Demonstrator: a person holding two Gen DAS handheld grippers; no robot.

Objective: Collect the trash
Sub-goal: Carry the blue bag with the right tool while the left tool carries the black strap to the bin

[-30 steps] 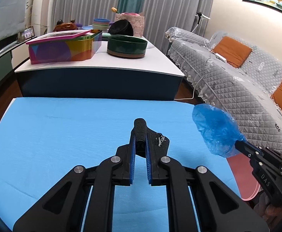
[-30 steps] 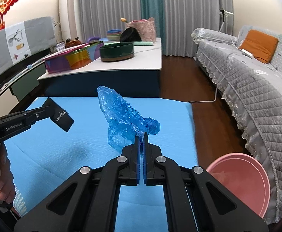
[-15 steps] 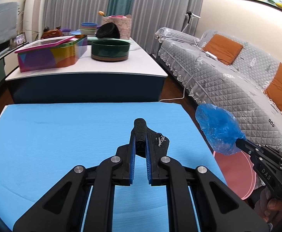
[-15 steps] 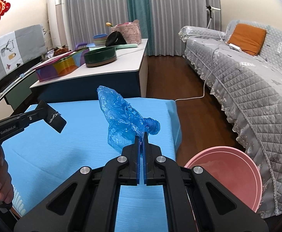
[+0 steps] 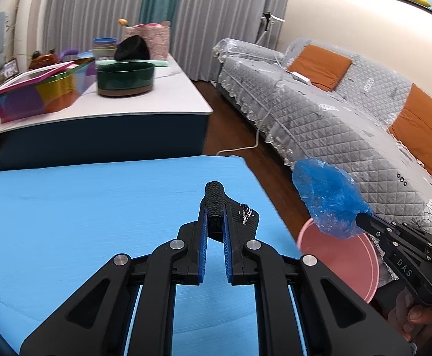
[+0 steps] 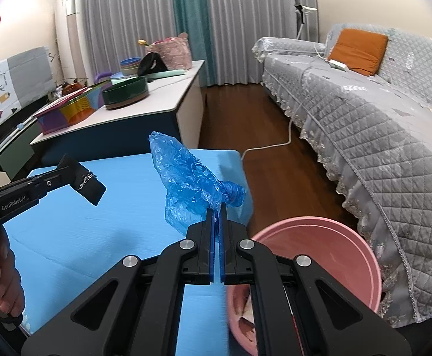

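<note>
My left gripper (image 5: 215, 207) is shut on a small black packet (image 5: 244, 216) with silvery marks, held above the blue tabletop (image 5: 67, 207). The right wrist view shows that packet (image 6: 87, 188) hanging flat from the left gripper (image 6: 67, 175). My right gripper (image 6: 216, 210) is shut on a crumpled blue plastic bag (image 6: 186, 181), near the table's right edge. In the left wrist view the bag (image 5: 325, 195) hangs over the near rim of a pink basin (image 5: 340, 255) on the floor. The basin (image 6: 319, 237) sits just right of the table, with some scraps low inside it.
A white-topped cabinet (image 5: 144, 101) behind the table carries a dark green bowl (image 5: 125, 78), a colourful box (image 5: 41, 92) and other items. A grey quilted sofa (image 5: 334, 124) with orange cushions runs along the right. A white cable (image 6: 275, 145) lies on the wooden floor.
Both grippers have moved right toward the table's right edge, each still holding its item. The pink basin now shows larger and closer beneath the right gripper.
</note>
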